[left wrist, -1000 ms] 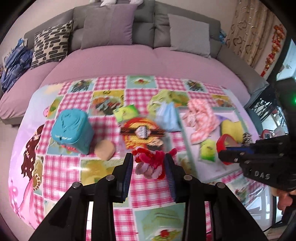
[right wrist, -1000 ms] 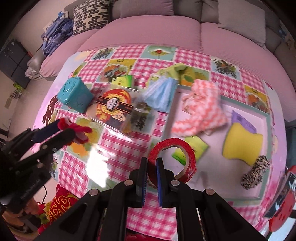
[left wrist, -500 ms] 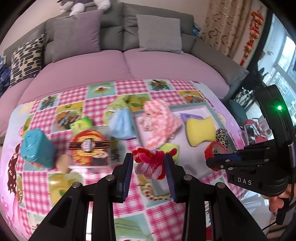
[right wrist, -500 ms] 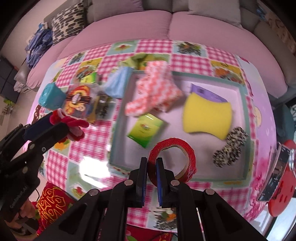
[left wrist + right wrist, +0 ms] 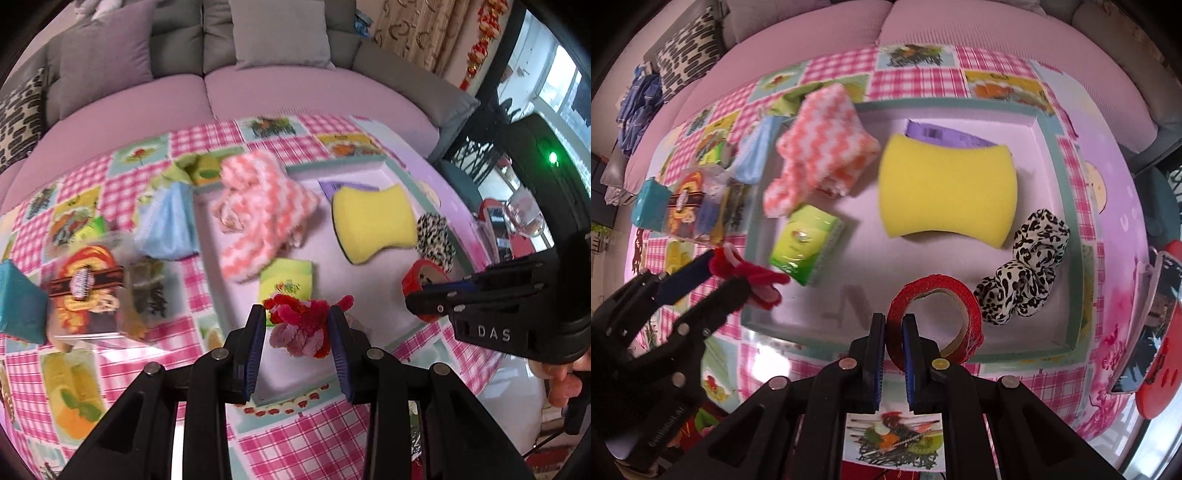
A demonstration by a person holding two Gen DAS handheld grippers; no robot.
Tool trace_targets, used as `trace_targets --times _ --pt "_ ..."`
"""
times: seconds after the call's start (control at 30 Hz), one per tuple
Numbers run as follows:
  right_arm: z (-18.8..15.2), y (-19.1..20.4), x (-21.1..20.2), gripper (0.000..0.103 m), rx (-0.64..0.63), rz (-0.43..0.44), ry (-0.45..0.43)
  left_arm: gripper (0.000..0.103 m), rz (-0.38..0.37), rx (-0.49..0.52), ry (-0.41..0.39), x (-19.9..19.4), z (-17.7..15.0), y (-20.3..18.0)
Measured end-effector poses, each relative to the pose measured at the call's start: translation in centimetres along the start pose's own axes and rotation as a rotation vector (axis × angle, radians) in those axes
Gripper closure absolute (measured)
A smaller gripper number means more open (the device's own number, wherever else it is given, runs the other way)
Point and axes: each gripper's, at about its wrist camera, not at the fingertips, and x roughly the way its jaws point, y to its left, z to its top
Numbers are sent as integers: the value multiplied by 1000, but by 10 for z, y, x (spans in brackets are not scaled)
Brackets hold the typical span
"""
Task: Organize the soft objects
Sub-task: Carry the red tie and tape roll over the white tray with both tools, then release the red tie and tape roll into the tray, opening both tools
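Soft things are being gathered into the teal-rimmed tray on the bench, and you are mid-delivery with both hands. Your left tongs are pinching a fuzzy red-and-pink chenille flower, held above the tray's near-left corner. Your right tongs are pressed onto the wall of a red tape roll, which hangs over the tray's near edge.

Already lying in the tray are a yellow sponge, a leopard-print scrunchie, a pink-and-white knit cloth, a green tissue packet and a purple packet tucked under the sponge. Outside it, on the checked tablecloth, sit a light blue cloth, a clear snack box and a teal container.

The step in hand looks like placement. Next, lower each load onto bare tray floor: the open patch just ahead of both tongs seems the best spot. Keep the two tongs apart as you descend, and spread them only once the loads rest, since the roll could trundle off the rim.
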Motion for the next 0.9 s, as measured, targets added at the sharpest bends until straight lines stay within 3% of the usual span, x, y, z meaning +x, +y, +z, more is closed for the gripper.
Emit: trace_targets --times 0.33,0.73,0.9 --pt "11 -17 35 93 19 23 49 67 -10 14 61 36 -4 -4" --pt "15 -23 47 93 23 20 61 65 -18 3 84 41 -9 -1" --pt "17 -13 36 92 18 15 50 55 -13 -18 86 34 -8 5"
